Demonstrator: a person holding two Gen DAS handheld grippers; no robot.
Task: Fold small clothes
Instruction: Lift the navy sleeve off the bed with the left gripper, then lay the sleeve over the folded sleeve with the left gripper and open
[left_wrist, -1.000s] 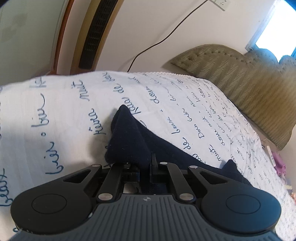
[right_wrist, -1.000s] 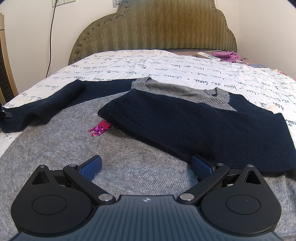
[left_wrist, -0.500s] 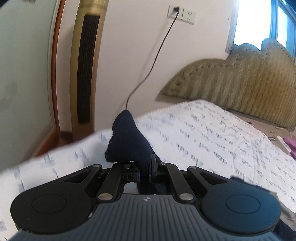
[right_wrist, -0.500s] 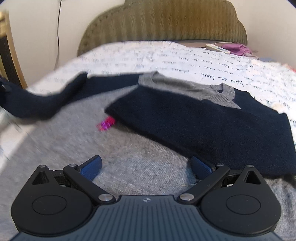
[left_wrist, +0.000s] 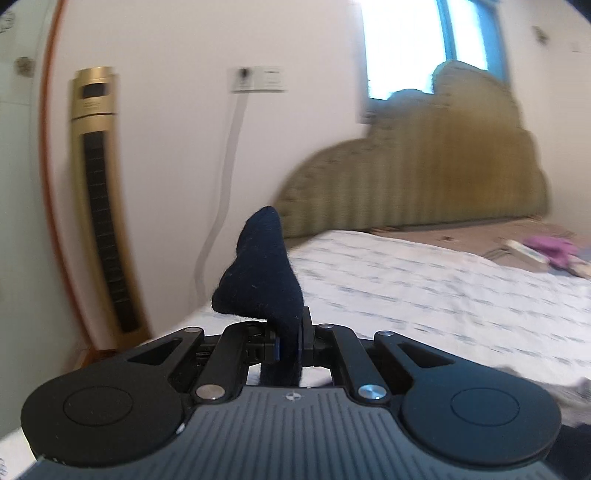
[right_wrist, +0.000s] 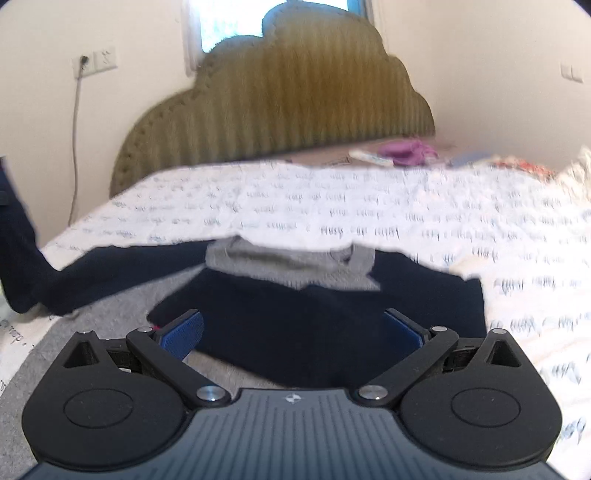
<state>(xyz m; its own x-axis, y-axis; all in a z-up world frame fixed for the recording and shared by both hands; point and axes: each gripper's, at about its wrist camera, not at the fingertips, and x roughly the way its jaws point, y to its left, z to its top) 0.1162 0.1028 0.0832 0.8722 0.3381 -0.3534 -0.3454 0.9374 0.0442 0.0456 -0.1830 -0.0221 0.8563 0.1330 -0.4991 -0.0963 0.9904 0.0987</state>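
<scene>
A navy and grey knit sweater (right_wrist: 303, 317) lies on the bed, its right sleeve folded across the body and its grey collar (right_wrist: 288, 258) towards the headboard. My left gripper (left_wrist: 290, 339) is shut on the cuff of the navy left sleeve (left_wrist: 262, 273) and holds it lifted off the bed. That raised sleeve also shows at the left edge of the right wrist view (right_wrist: 26, 266). My right gripper (right_wrist: 291, 328) is open and empty, low over the sweater's body.
The bed has a white cover with blue script (right_wrist: 406, 206) and an olive padded headboard (right_wrist: 288, 96). A gold tower appliance (left_wrist: 103, 206) stands by the wall on the left. A remote (right_wrist: 369, 157) and purple cloth (right_wrist: 406, 149) lie by the headboard.
My left gripper has lifted the navy sleeve up off the bed and swung towards the headboard. My right gripper has moved forward over the sweater and tilted up.
</scene>
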